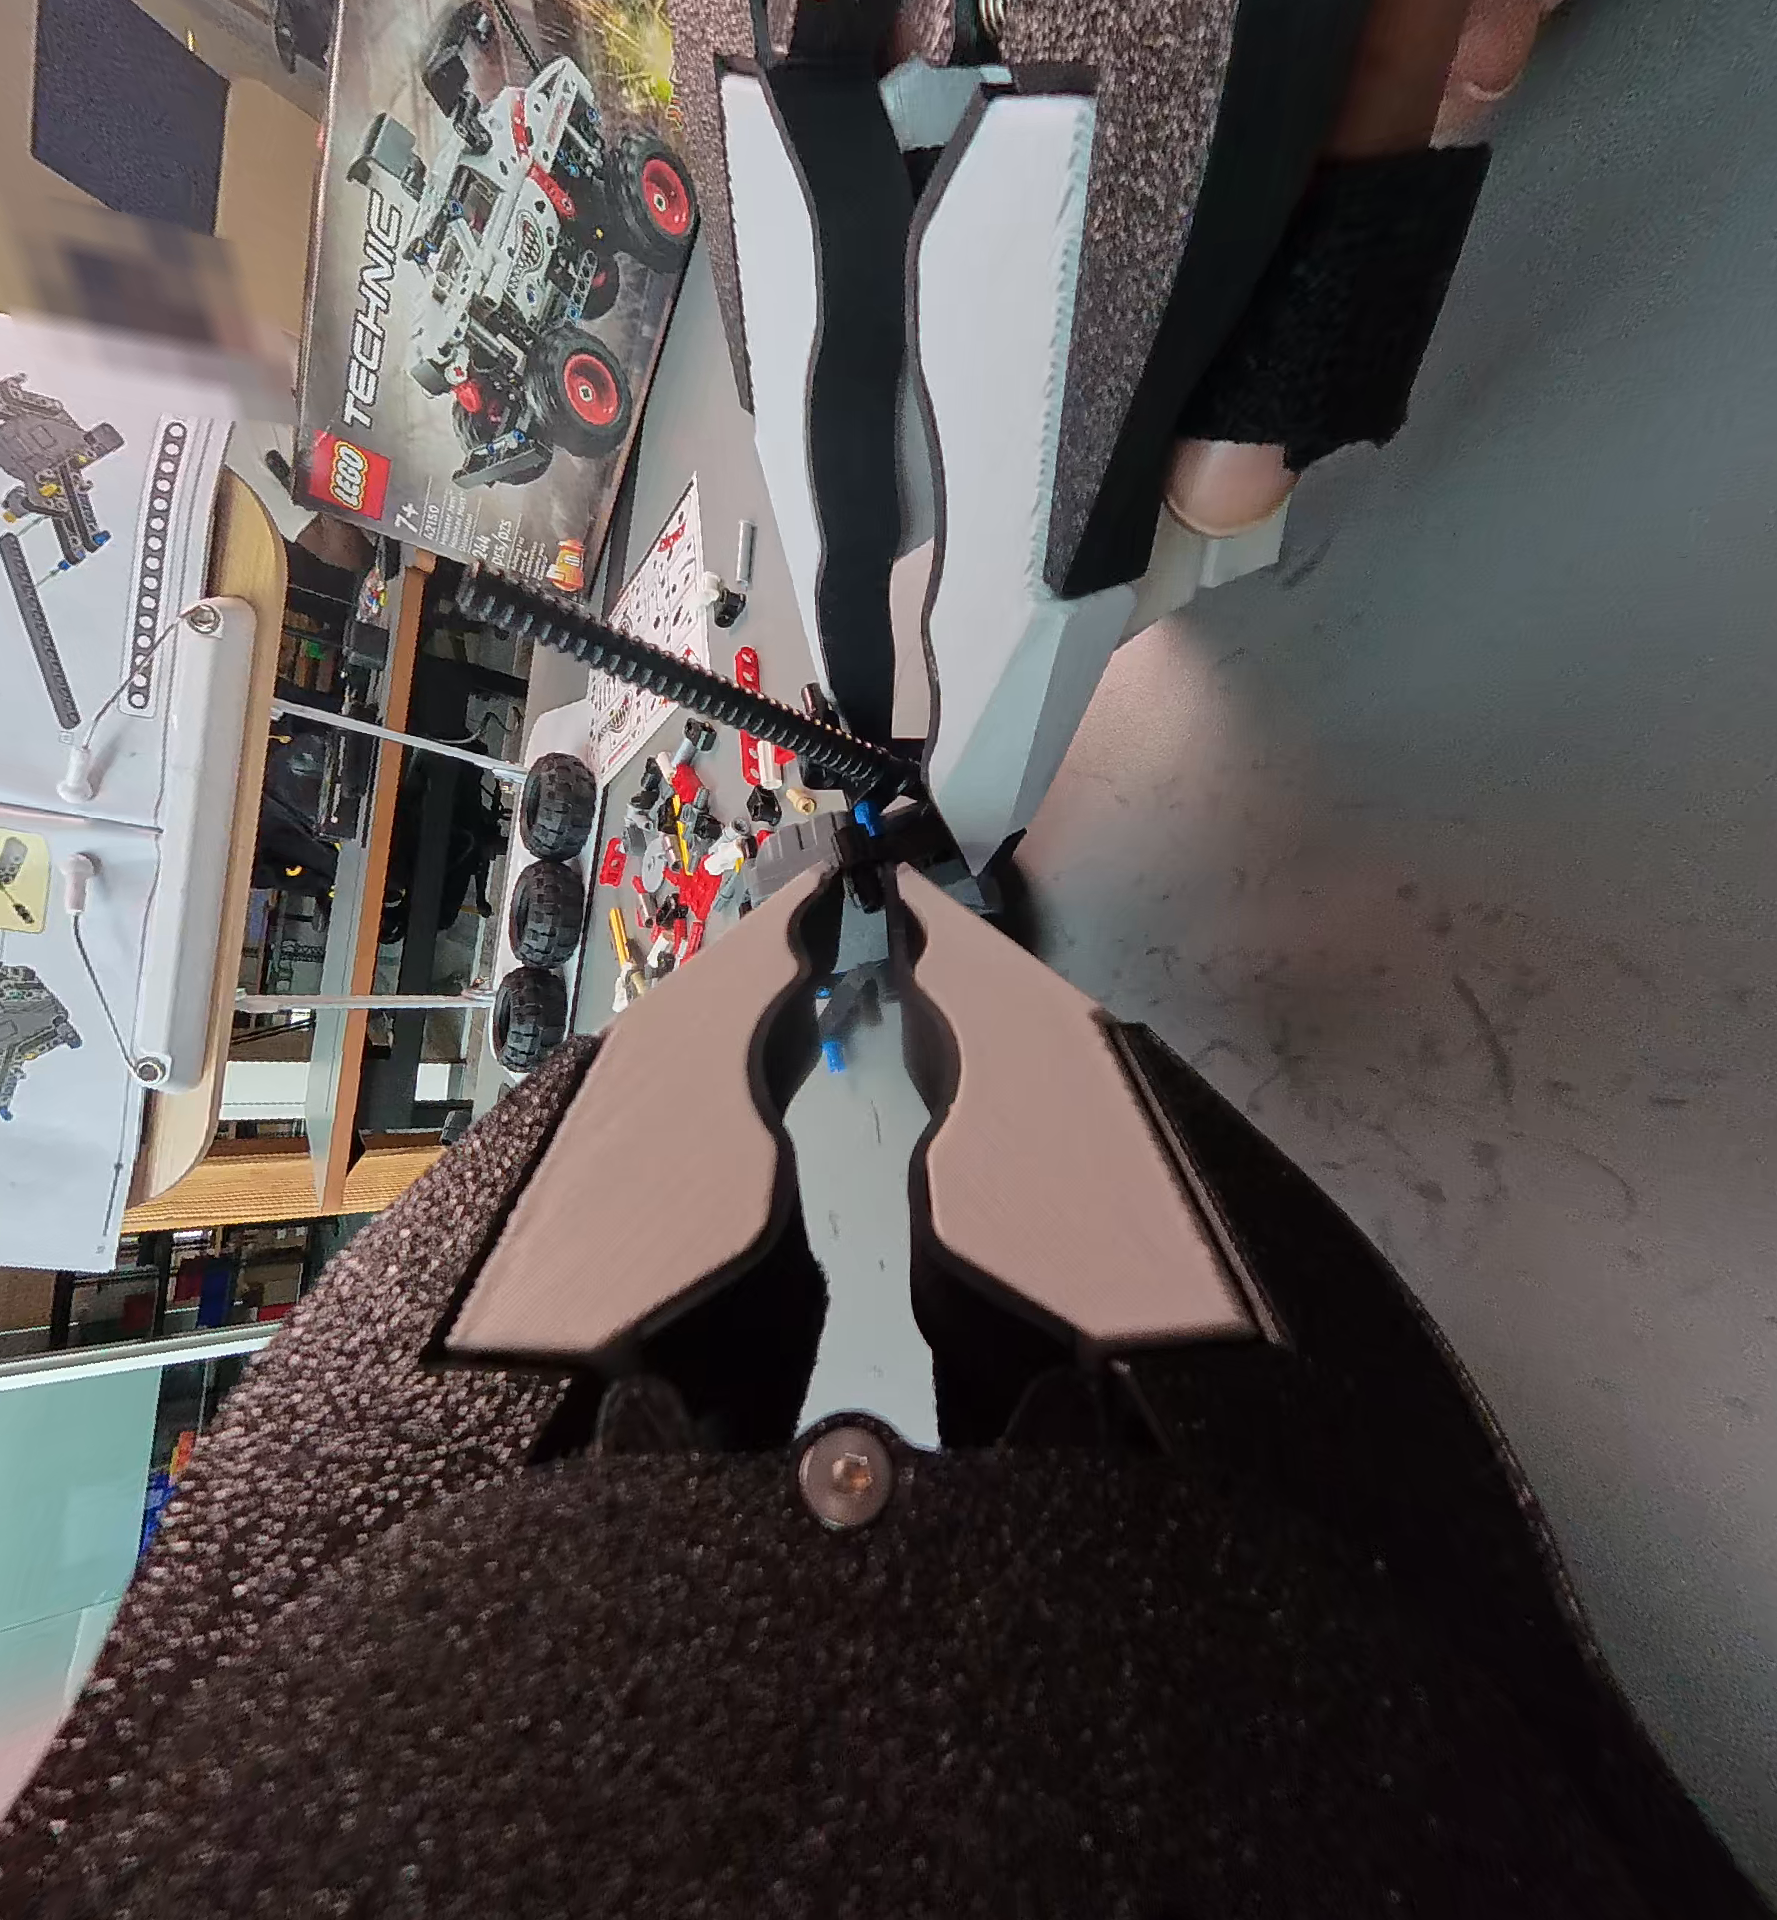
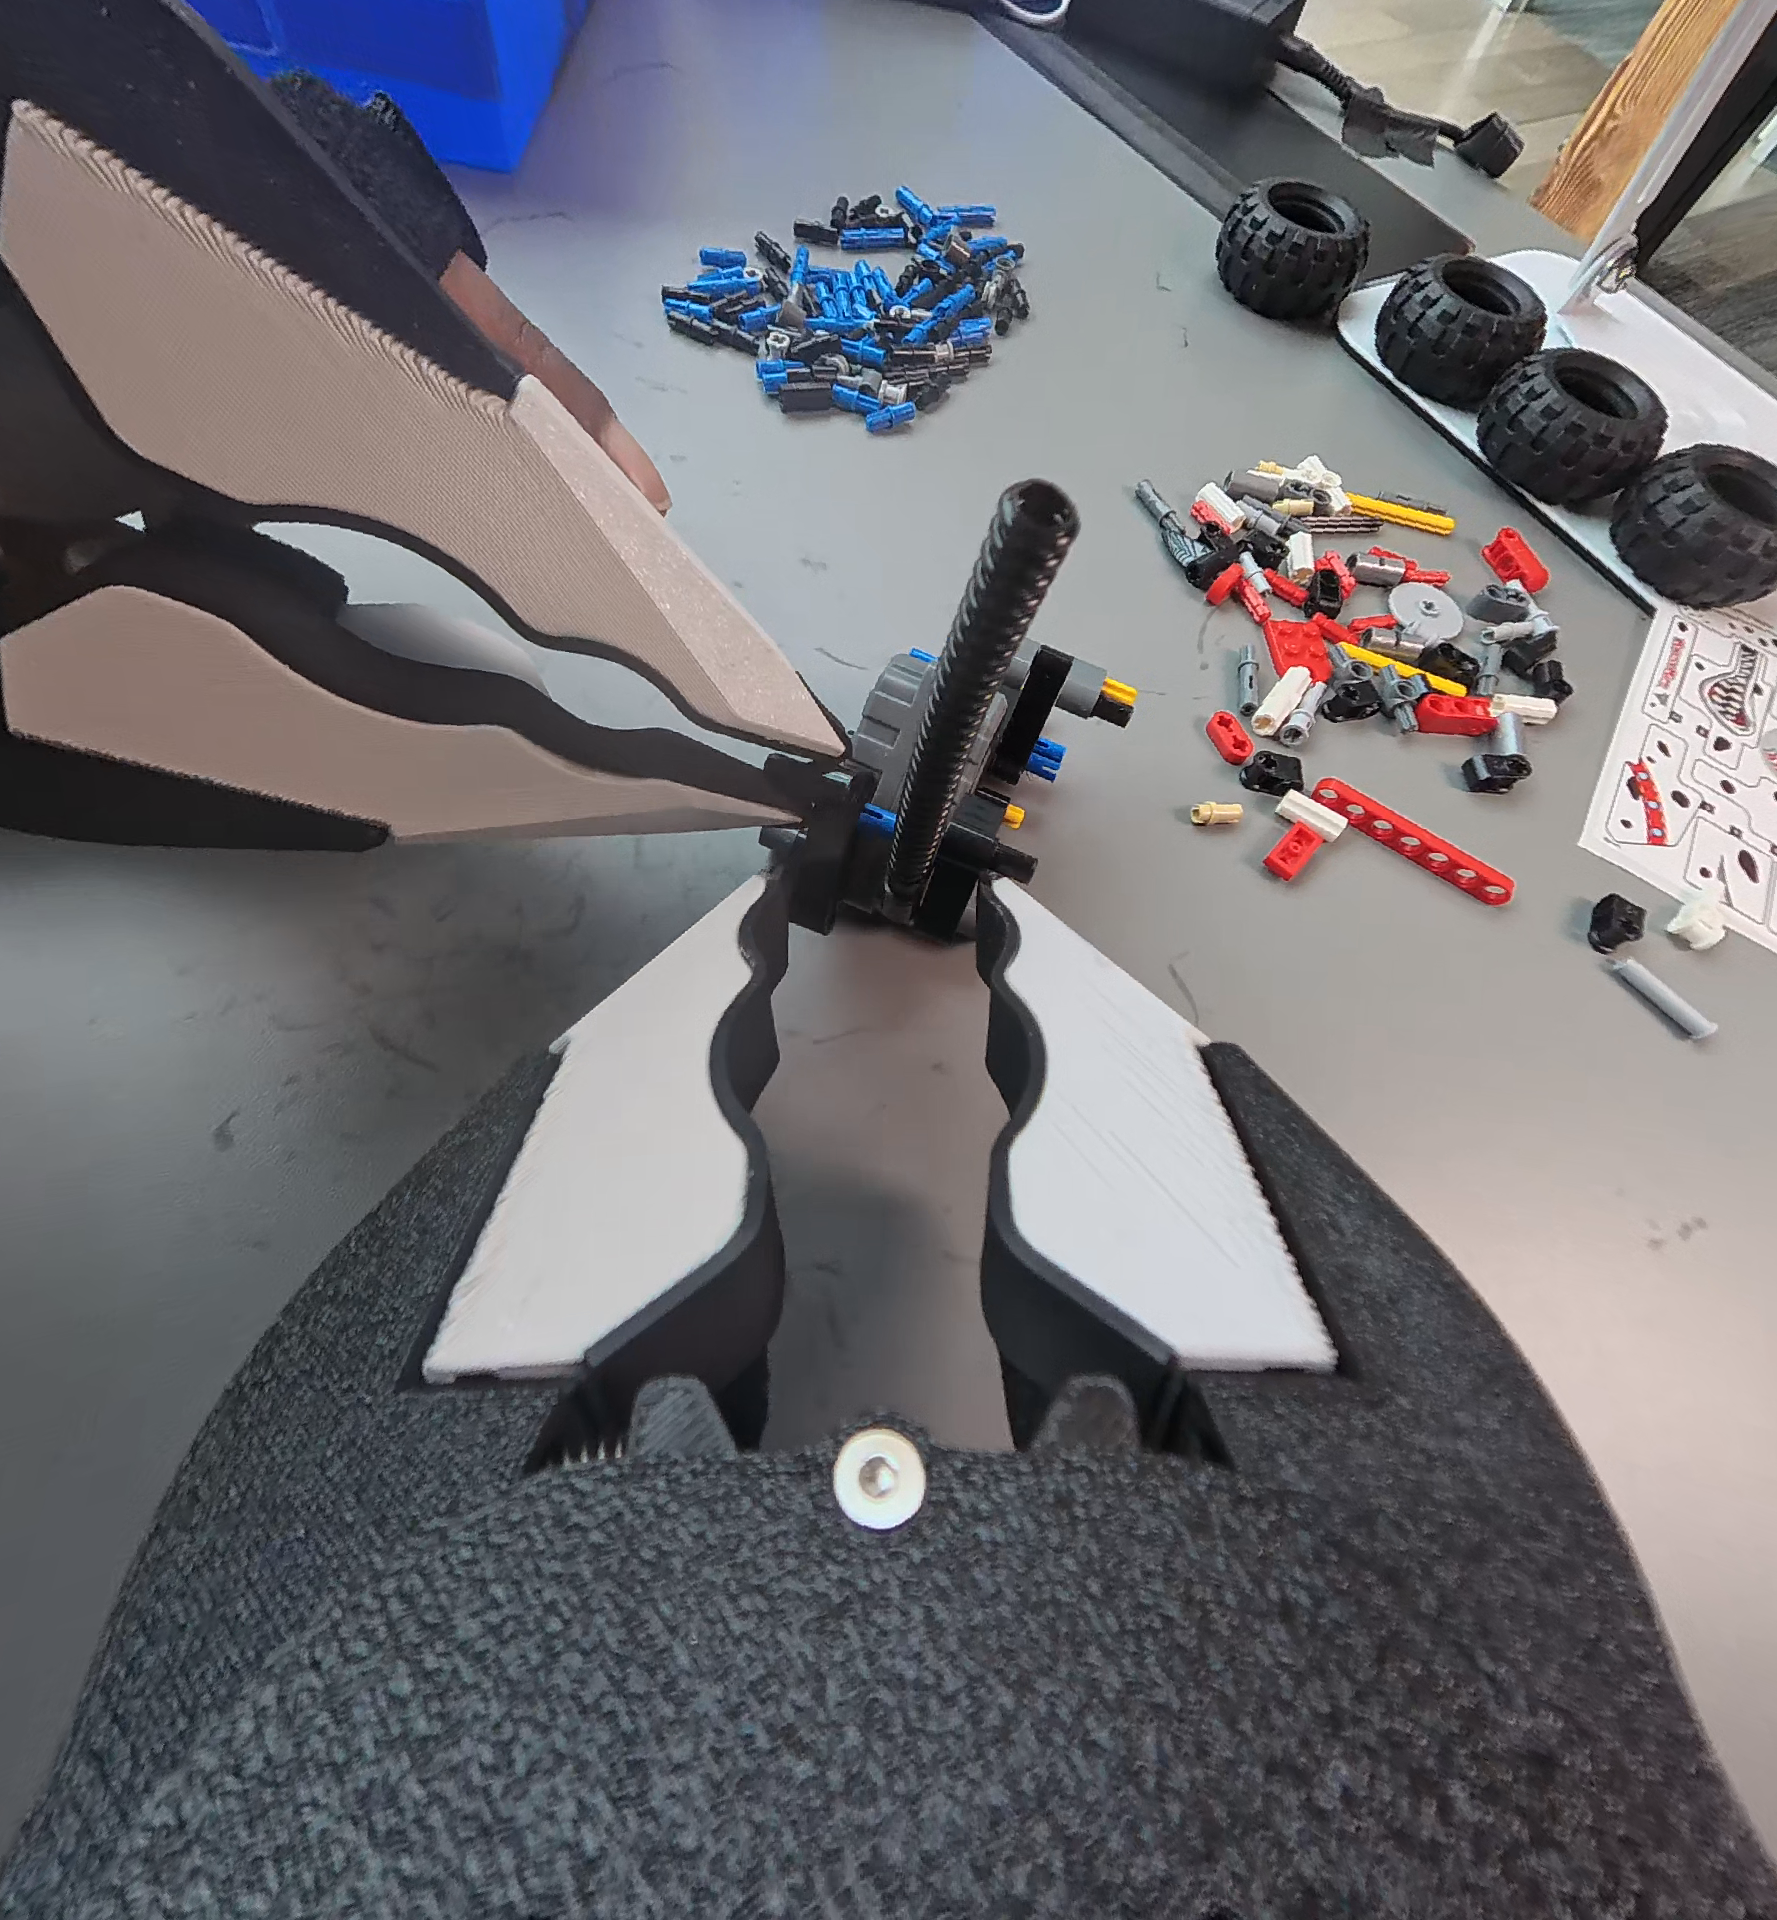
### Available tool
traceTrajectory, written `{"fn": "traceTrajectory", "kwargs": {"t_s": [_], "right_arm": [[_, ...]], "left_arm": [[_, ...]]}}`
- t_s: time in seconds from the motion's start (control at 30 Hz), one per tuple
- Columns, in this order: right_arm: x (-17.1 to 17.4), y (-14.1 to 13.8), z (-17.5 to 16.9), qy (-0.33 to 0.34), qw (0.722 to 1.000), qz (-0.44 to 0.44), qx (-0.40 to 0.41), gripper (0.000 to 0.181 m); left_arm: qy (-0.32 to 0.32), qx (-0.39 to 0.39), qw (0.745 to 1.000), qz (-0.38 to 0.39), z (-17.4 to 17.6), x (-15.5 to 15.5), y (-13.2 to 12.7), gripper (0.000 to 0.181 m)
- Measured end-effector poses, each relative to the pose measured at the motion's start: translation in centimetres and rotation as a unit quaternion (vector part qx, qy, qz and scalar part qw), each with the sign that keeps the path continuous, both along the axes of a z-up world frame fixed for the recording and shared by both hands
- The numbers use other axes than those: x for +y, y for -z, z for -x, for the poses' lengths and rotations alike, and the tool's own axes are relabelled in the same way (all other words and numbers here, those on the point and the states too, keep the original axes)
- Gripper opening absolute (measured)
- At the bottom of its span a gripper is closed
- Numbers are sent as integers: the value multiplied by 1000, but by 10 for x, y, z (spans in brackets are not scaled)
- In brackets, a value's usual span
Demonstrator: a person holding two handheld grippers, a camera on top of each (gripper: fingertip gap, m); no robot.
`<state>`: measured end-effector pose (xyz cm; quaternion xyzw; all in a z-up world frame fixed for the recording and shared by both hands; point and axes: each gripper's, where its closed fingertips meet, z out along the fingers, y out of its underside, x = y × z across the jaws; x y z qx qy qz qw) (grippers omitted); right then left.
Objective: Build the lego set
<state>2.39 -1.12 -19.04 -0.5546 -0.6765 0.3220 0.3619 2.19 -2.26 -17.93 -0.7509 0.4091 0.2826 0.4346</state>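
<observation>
Scuffed grey table (image 2: 240, 1039) underneath, matte and marked. Nearest, right gripper (image 2: 879, 904) with ridged pale fingers clamped on the base of a small grey-and-black brick assembly (image 2: 915, 769) – ribbed black hose (image 2: 977, 675) sticking up from it. Left gripper (image 2: 811, 779) pinched on a black pin at its side. Beyond – heap of red, grey and yellow pieces (image 2: 1372, 634), blue and black pins (image 2: 853, 301), four knobbly tyres (image 2: 1570, 426), sticker sheet (image 2: 1757, 790). Farther off, printed box (image 1: 489, 291) and open instruction booklet (image 1: 32, 623).
</observation>
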Motion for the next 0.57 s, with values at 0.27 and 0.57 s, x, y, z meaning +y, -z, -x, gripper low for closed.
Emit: {"fn": "traceTrajectory", "kwargs": {"t_s": [0.27, 0.57], "right_arm": [[0, 0, 0, 1, 1000, 5, 0, 35], [-3, 0, 1, -9, 1000, 16, -2, 35]], "left_arm": [[0, 2, 1000, 0, 2, 1, 0, 9], [10, -15, 1000, 3, 7, -3, -2, 8]]}}
